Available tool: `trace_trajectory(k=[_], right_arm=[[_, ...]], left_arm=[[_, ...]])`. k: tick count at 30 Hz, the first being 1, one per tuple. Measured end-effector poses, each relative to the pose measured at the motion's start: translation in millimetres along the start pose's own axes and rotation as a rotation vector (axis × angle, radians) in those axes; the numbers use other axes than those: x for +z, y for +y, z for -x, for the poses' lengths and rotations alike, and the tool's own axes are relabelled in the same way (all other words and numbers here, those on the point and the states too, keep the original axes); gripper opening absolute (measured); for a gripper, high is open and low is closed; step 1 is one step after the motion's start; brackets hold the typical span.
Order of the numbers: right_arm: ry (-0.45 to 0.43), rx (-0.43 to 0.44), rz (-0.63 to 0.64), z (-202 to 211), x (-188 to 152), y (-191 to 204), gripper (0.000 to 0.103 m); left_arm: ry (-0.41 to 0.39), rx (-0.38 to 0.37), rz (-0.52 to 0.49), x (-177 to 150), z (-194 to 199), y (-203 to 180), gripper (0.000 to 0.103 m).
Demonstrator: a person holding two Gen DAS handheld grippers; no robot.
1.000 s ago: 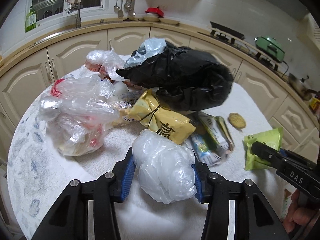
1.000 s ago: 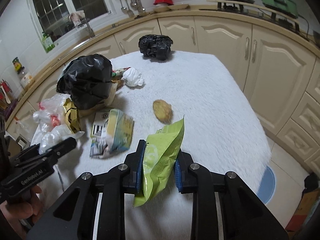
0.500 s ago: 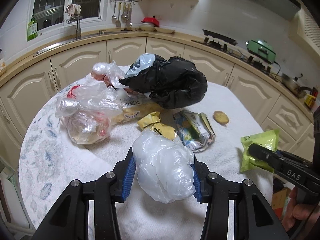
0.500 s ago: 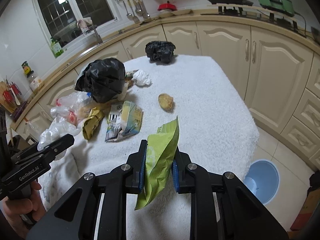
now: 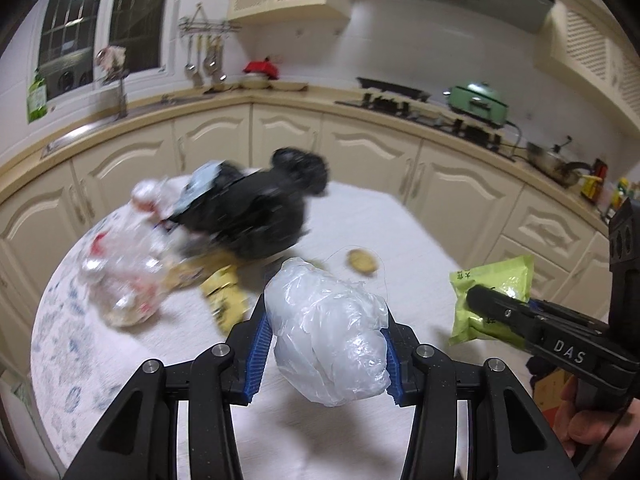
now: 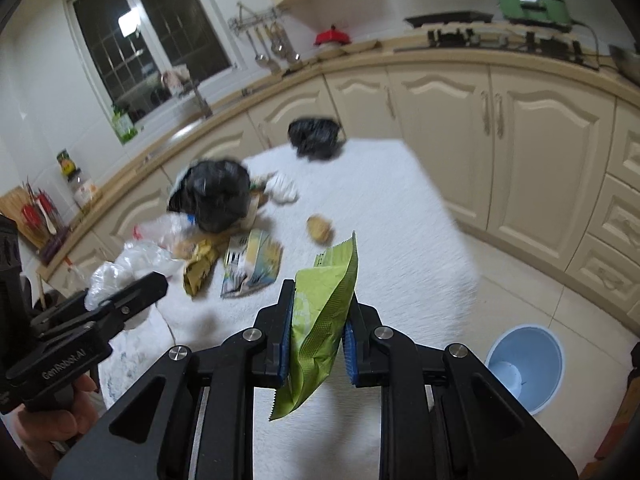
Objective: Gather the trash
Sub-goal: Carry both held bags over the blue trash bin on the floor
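Note:
My left gripper (image 5: 324,336) is shut on a crumpled clear plastic bag (image 5: 332,336) and holds it above the white-clothed table (image 5: 380,220). My right gripper (image 6: 318,320) is shut on a green snack packet (image 6: 322,312), also lifted; it also shows in the left wrist view (image 5: 496,292). On the table lie a large black bag (image 6: 216,196), a smaller black bag (image 6: 314,138), clear plastic bags (image 5: 120,280), a yellow wrapper (image 6: 200,264), a printed packet (image 6: 252,264), a white wad (image 6: 284,190) and a brown lump (image 6: 320,229). A blue bin (image 6: 524,364) stands on the floor at the right.
Cream kitchen cabinets (image 6: 500,148) curve around behind the table. The counter holds a stove and a green appliance (image 5: 476,100). The tiled floor (image 6: 520,300) lies between the table's right edge and the cabinets. A cardboard box (image 6: 620,420) sits at the far right.
Both grippers have risen and pulled back from the table with their loads. The trash pile looks farther off, and the blue bin has come more into the right wrist view.

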State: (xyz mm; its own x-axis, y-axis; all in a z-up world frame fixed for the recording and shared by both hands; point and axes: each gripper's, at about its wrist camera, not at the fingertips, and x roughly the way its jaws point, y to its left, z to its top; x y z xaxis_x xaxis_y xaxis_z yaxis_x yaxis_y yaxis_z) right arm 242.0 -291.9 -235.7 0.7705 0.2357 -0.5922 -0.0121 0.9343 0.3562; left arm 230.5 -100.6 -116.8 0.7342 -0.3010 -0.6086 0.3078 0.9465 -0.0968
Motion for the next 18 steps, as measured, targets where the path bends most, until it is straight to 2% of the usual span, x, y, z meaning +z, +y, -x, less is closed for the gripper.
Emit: trace_trajectory(k=[5,11,18], right_arm=[[-0.094,-0.034,-0.034,44,15,-30,0.02],[-0.191,-0.151,-0.089,97,24,-82,0.02],[-0.203,-0.312,-0.2,124,15,-164,0.02]], left_arm=[[-0.038,-0.064,-0.053,13,0,-37,0.044],[-0.07,-0.156,-0.107,30,-18,-86,0.044],[-0.038,-0.272,-0.182,34,-75,-142,0.044]])
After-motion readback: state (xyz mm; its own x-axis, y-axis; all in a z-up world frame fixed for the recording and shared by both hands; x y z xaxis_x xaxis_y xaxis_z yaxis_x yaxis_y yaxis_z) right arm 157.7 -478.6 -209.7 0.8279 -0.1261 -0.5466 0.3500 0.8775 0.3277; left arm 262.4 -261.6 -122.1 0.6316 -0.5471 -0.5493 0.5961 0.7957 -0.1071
